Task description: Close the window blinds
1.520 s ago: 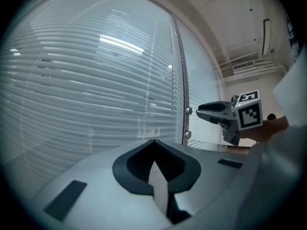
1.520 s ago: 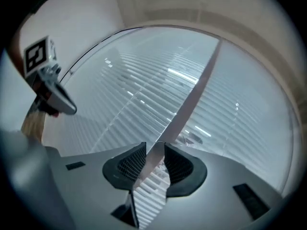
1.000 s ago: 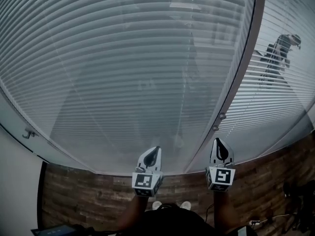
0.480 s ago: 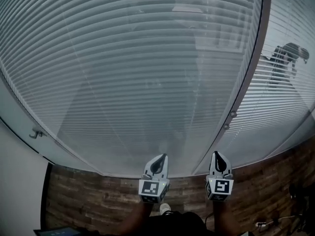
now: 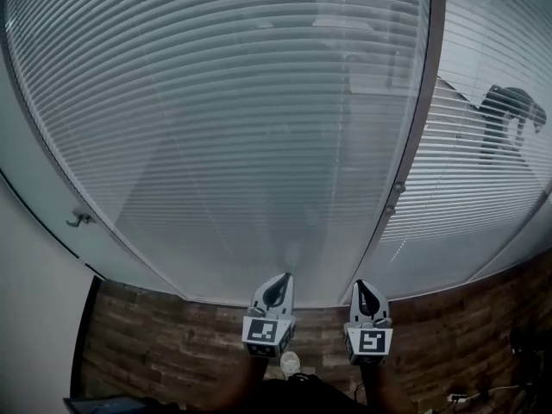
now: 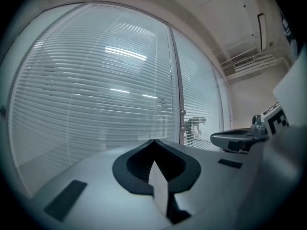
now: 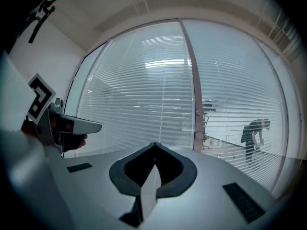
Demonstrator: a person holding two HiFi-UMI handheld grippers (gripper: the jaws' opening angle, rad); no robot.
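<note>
Both pressed together and empty, left gripper (image 5: pixel 278 279) and right gripper (image 5: pixel 360 285) point at window blinds (image 5: pixel 241 128) ahead

Your left gripper (image 5: pixel 279 279) and right gripper (image 5: pixel 360 285) share one build: a pale grey shell that tapers to a point, with a black teardrop-shaped lining round the jaws. Behind each sits a cube of black-and-white square markers. The left marker cube (image 5: pixel 263 335) and the right marker cube (image 5: pixel 369 341) carry different patterns. Seen along the jaws, each shell is smooth and matte, with dark rectangular patches (image 6: pixel 64 200) set into it and a pale ridge (image 6: pixel 159 188) down the middle. Below, your dark clothing (image 5: pixel 302 393) and one white shoe (image 5: pixel 291 363) show.
</note>
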